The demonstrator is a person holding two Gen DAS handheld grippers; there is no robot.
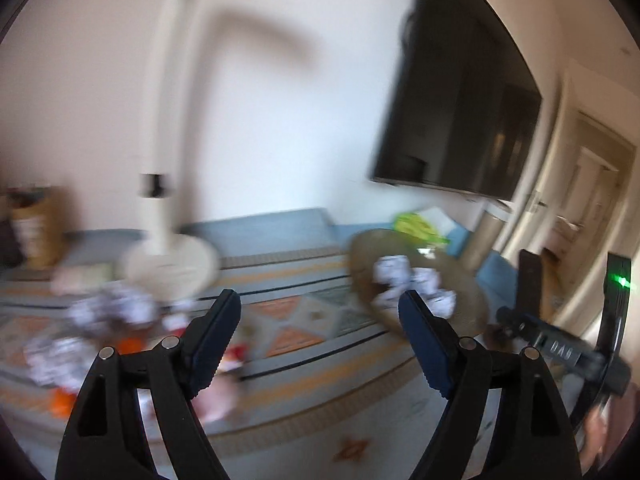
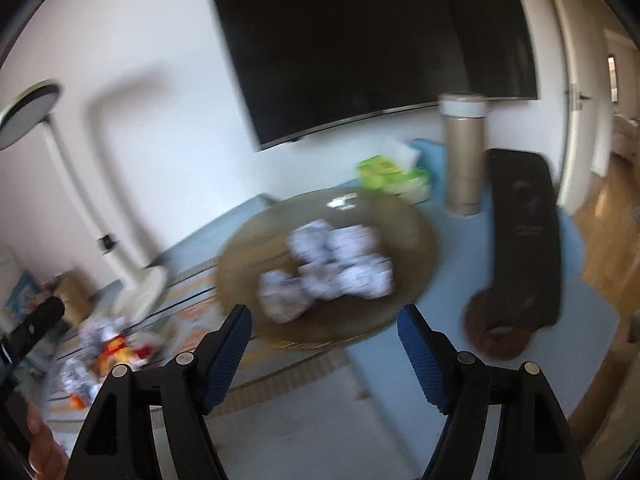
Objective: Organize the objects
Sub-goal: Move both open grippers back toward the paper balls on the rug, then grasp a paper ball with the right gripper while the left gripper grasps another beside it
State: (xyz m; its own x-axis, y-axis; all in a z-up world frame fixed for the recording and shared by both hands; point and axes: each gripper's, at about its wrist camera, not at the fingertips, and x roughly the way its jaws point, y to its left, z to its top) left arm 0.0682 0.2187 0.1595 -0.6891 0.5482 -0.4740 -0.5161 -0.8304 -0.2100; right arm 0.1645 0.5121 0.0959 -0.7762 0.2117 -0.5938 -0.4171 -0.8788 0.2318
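A round brownish plate [image 2: 416,240] holds several crumpled white-and-blue wrapped pieces [image 2: 332,268]. My right gripper [image 2: 324,316] hovers just in front of the plate's near rim, open with nothing between its blue pads. In the left wrist view the same plate [image 1: 368,248] lies to the right, and my left gripper [image 1: 320,304] is open and empty above the patterned mat [image 1: 296,320]. More wrapped pieces [image 1: 108,308] and orange and red bits [image 1: 132,344] lie scattered to its left. Both views are blurred.
A white lamp's base [image 1: 172,264] stands behind the loose pieces. Beyond the plate are a green tissue pack [image 2: 388,176], a cardboard tube [image 2: 464,156], a tall black device [image 2: 520,240] and a brown coaster [image 2: 496,332]. A dark TV [image 2: 360,40] hangs on the wall.
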